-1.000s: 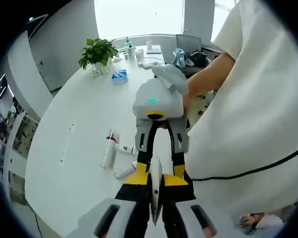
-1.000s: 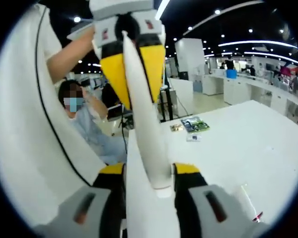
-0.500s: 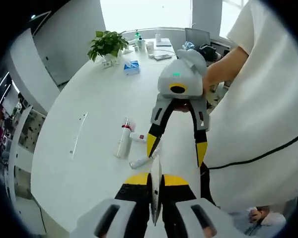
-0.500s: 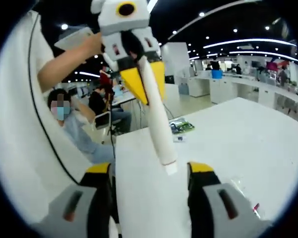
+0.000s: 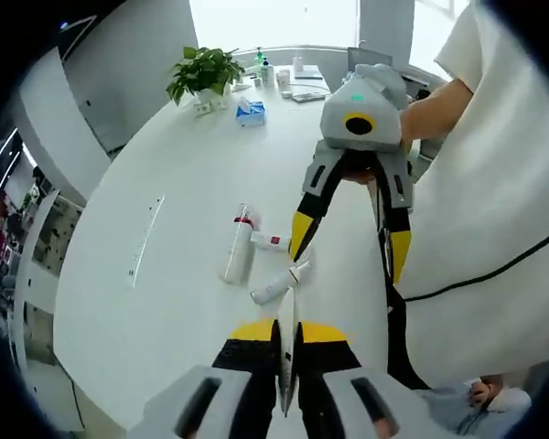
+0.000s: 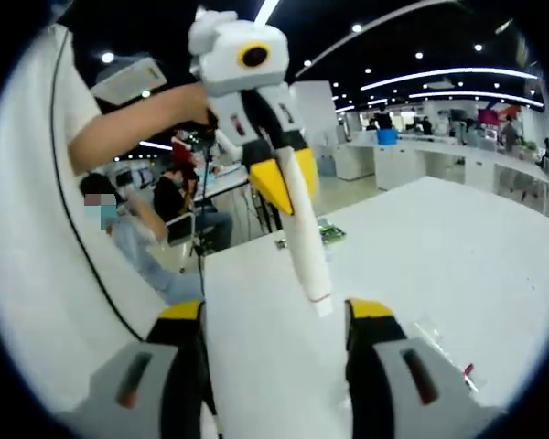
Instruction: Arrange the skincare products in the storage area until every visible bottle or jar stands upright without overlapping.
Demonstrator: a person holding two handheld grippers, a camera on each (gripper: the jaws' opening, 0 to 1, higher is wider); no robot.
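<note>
A flat white tube (image 5: 286,352), seen edge-on, is clamped in my shut left gripper (image 5: 286,334). In the right gripper view the same tube (image 6: 306,242) hangs cap-down from the left gripper (image 6: 282,183). My right gripper (image 6: 276,315) stands open just below the tube's cap, not touching it. From the left gripper view the right gripper (image 5: 349,249) hovers over the table with its jaws spread. On the white table (image 5: 165,155) a white bottle with a red cap (image 5: 238,249) lies on its side, with a small tube (image 5: 271,241) beside it and another small white tube (image 5: 275,287) nearer me.
A potted plant (image 5: 204,71), a blue box (image 5: 250,112) and small bottles (image 5: 263,69) stand at the table's far end. A thin strip (image 5: 145,240) lies at the left. A person in a white shirt (image 5: 494,183) stands along the right edge. A green card (image 6: 329,233) lies further off.
My right gripper has opened, let go of the white tube and drawn back from it. The tube stays in the left gripper.
</note>
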